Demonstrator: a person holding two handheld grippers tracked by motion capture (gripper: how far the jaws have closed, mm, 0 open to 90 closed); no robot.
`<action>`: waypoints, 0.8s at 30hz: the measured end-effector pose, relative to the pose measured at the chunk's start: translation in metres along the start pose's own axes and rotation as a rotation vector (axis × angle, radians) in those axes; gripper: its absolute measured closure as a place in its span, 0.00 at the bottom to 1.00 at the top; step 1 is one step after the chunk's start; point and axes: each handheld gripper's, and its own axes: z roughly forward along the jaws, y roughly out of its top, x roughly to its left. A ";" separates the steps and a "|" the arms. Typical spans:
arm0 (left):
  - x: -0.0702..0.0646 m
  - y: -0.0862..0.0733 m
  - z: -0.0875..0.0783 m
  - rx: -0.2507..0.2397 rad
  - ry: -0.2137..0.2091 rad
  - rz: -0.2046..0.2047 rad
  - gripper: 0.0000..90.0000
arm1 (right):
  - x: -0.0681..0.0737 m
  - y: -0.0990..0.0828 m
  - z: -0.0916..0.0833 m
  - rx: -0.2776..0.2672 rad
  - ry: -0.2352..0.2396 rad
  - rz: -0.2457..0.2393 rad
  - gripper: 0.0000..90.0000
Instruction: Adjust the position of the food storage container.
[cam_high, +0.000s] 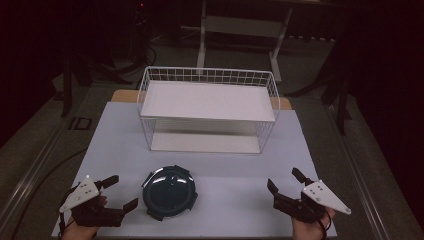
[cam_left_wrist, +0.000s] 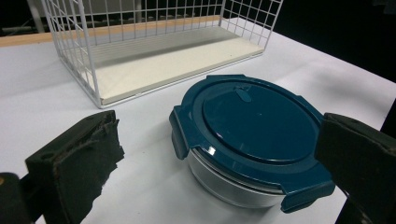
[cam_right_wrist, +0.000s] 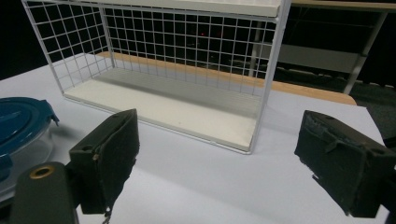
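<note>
Lidded container (cam_high: 169, 193) near table (cam_high: 235, 170) front edge, between gaping left tool (cam_high: 119, 192) and right tool (cam_high: 282, 184)

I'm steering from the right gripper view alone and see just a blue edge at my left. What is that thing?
Observer: A round glass container with a dark blue clip-on lid, standing on the white table.
Operator: Is the lid shut?
Observer: It sits flat on the container; I cannot tell whether the clips are latched.
Operator: Where is the left gripper?
Observer: The left gripper rests open beside the container, apart from it.
Operator: And the white wire rack?
Observer: The white wire rack has a top shelf with nothing on it.
</note>
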 end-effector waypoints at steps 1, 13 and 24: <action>0.000 0.000 0.000 -0.002 -0.001 -0.001 0.01 | 0.000 0.000 0.000 0.000 0.000 0.000 0.15; 0.005 0.018 -0.005 -0.015 -0.050 0.002 0.01 | 0.002 0.002 -0.001 -0.005 0.015 0.008 0.15; 0.025 0.039 0.004 0.048 -0.067 -0.012 0.01 | 0.004 0.004 -0.001 -0.002 0.019 0.014 0.15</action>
